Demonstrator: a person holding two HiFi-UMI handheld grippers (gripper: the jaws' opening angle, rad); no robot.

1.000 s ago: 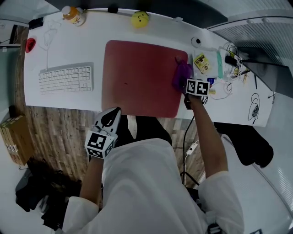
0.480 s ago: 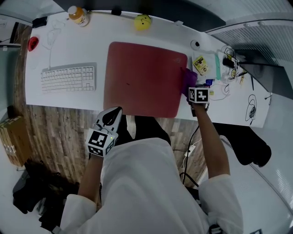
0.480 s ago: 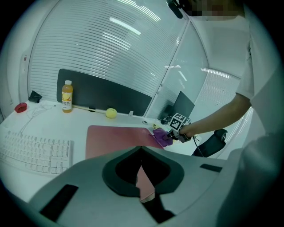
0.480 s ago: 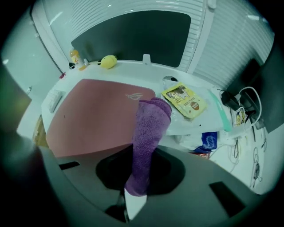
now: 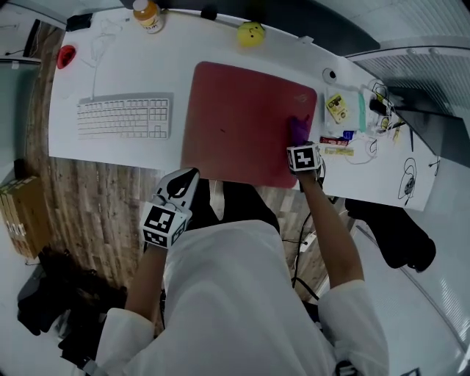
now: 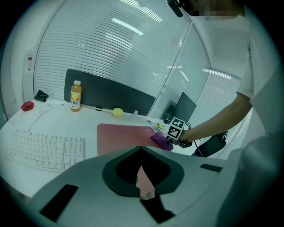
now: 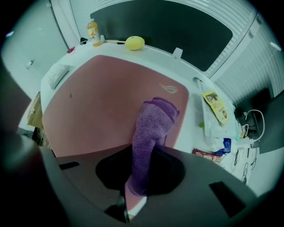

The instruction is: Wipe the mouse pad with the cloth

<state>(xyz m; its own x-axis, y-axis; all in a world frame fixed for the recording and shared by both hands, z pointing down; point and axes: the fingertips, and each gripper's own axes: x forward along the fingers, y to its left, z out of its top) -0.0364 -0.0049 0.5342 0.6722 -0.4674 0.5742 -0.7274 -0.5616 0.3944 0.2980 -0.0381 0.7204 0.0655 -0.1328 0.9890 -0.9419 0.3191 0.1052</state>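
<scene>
A large red mouse pad [image 5: 246,121] lies on the white desk [image 5: 117,70]. My right gripper [image 5: 299,144] is shut on a purple cloth [image 5: 298,130], which lies on the pad's right part near the front edge. In the right gripper view the cloth [image 7: 150,133] runs out from between the jaws across the mouse pad [image 7: 97,104]. My left gripper [image 5: 178,187] is shut and empty, held off the desk's front edge over the wooden floor. In the left gripper view the mouse pad [image 6: 124,137], the cloth [image 6: 160,141] and the right gripper [image 6: 167,141] show ahead.
A white keyboard [image 5: 123,117] lies left of the pad. At the desk's back edge stand an orange bottle [image 5: 147,13] and a yellow ball [image 5: 251,33]. Packets, cables and small items [image 5: 352,121] crowd the desk right of the pad. A red object [image 5: 66,55] sits far left.
My right gripper has drawn the purple cloth along the pad's right edge towards the front of the desk. The left gripper has stayed where it was.
</scene>
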